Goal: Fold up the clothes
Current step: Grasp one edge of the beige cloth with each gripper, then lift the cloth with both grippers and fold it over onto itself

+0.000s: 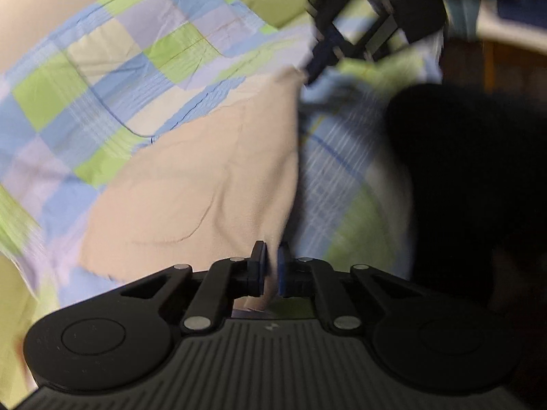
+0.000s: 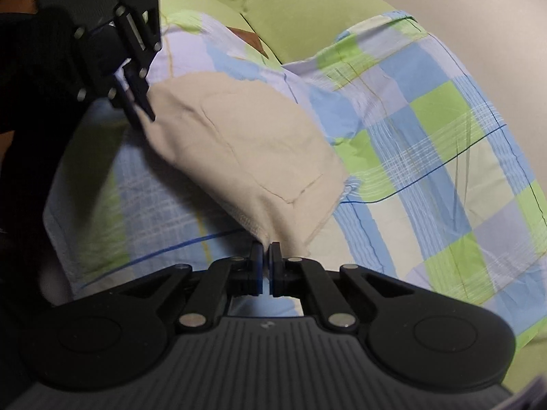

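Between the two hand-held grippers hangs the task item, a beige cloth [image 1: 191,177], stretched by two of its corners above a checked sheet [image 1: 102,78]. Its fabric is plain, creased, with a curved stitched seam visible across the middle in both wrist views. One edge looks frayed in the right wrist view.

Left hand-held gripper [image 1: 271,266]: jaws clenched on a corner of the beige cloth, the fabric pinched between the two pads at the lower edge of the left wrist view. Seen from the right wrist view, the same unit [image 2: 142,109] sits at the upper left, its tips on the far corner of the cloth.

Right hand-held gripper [image 2: 266,263]: jaws clenched on the near corner of the cloth, pads nearly touching with the fabric running up from between them. In the left wrist view it [image 1: 316,68] appears at the upper right, blurred, gripping the opposite corner.

Beneath the cloth, the checked sheet carries blue, green, lilac and cream squares and is wrinkled. It lies over a light green cushioned surface [image 2: 301,17]. A dark sleeve [image 1: 461,188] fills the right side of the left wrist view. A pale wall [image 2: 478,7] stands behind.
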The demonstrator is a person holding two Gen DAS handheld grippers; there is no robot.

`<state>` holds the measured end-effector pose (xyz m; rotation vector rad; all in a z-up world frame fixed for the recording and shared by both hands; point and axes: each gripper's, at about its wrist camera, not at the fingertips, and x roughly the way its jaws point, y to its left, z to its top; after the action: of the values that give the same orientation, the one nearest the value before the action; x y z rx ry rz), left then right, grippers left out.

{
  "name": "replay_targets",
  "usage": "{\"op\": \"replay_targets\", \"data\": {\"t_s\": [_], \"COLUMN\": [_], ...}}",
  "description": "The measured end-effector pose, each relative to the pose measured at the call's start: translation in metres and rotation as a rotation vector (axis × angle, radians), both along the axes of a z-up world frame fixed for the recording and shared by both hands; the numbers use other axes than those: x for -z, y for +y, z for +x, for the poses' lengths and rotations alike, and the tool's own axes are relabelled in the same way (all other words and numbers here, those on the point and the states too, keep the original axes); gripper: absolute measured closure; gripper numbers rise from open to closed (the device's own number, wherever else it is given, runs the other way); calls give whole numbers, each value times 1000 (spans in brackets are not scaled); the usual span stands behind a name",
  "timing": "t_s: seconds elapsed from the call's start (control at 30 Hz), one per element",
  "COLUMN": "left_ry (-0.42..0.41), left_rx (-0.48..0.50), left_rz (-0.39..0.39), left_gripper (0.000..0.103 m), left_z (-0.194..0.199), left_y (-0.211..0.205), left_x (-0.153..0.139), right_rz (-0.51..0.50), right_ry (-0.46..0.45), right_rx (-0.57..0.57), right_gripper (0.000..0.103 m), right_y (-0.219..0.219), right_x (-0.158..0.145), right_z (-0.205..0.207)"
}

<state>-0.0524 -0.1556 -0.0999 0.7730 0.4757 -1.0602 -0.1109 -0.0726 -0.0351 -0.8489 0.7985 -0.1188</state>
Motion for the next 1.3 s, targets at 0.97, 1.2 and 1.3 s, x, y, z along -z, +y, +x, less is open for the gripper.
{"op": "replay_targets", "data": {"t_s": [0.97, 1.2, 1.3], "left_ry": [179, 126, 148], "left_rx": [98, -47, -118], "left_rz": [-115, -231, -233], "left_gripper": [98, 98, 98], "left_z": [5, 91, 139], "left_y": [30, 34, 33], "left_x": [-39, -81, -79], "right_rz": [-111, -231, -229], "right_ry": [140, 70, 61], "right_rx": [-104, -149, -164], "right_gripper": [103, 103, 103], "right_y": [36, 16, -6], "right_x": [-2, -63, -69], "right_z": [-12, 48, 91]}}
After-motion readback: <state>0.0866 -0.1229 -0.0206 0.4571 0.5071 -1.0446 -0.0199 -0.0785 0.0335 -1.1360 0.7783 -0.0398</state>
